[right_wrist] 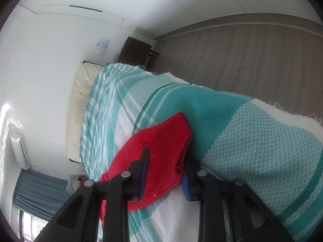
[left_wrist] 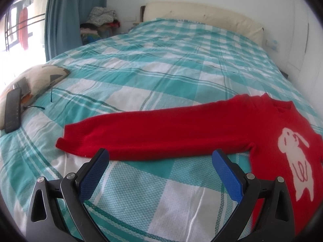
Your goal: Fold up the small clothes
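Observation:
A small red sweater (left_wrist: 268, 133) with a white rabbit motif (left_wrist: 296, 159) lies flat on the teal checked bedspread (left_wrist: 141, 76). One long sleeve (left_wrist: 153, 133) stretches left across the left wrist view. My left gripper (left_wrist: 160, 159) is open and empty, hovering just in front of that sleeve's lower edge. In the right wrist view my right gripper (right_wrist: 166, 157) has its two fingers on either side of the other red sleeve's cuff (right_wrist: 161, 147), the left finger (right_wrist: 144, 161) on top of the cloth. The view is rolled sideways.
A patterned pillow (left_wrist: 38, 78) with a dark remote (left_wrist: 12, 111) and a phone lies at the bed's left edge. A cream headboard (left_wrist: 201, 18) stands at the back. Blue curtain and a clothes pile are at back left. Wooden floor (right_wrist: 252, 56) lies beyond the bed's edge.

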